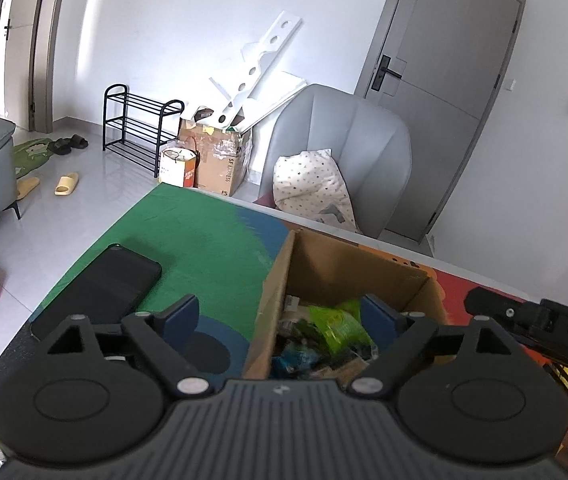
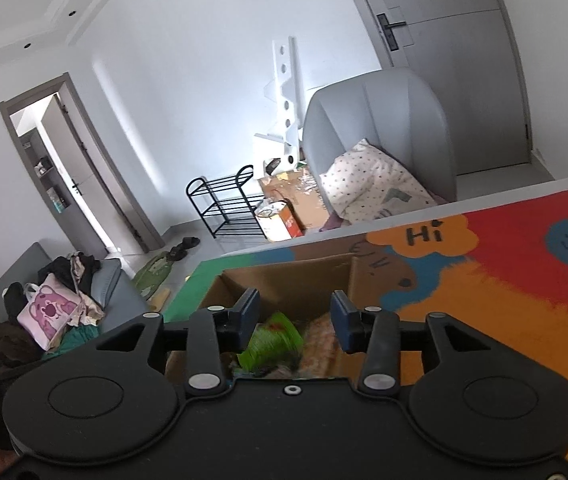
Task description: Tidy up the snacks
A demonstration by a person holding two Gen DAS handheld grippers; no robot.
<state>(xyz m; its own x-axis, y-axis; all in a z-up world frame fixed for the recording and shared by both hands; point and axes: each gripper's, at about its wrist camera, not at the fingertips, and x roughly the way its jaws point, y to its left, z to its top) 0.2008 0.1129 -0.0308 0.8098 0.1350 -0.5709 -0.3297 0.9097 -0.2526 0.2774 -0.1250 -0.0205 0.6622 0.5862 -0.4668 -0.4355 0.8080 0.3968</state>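
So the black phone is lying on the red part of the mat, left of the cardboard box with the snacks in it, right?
Not quite. The left wrist view shows the black phone lying on the green part of the mat, not the red. The rest holds: it is left of the cardboard box, which has snacks in it, among them a bright green packet.

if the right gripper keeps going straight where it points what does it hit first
Most likely the green snack bag, lying in the cardboard box right between the open fingers of the right gripper. Depth is hard to judge in the fisheye view; past it comes the box's far wall.
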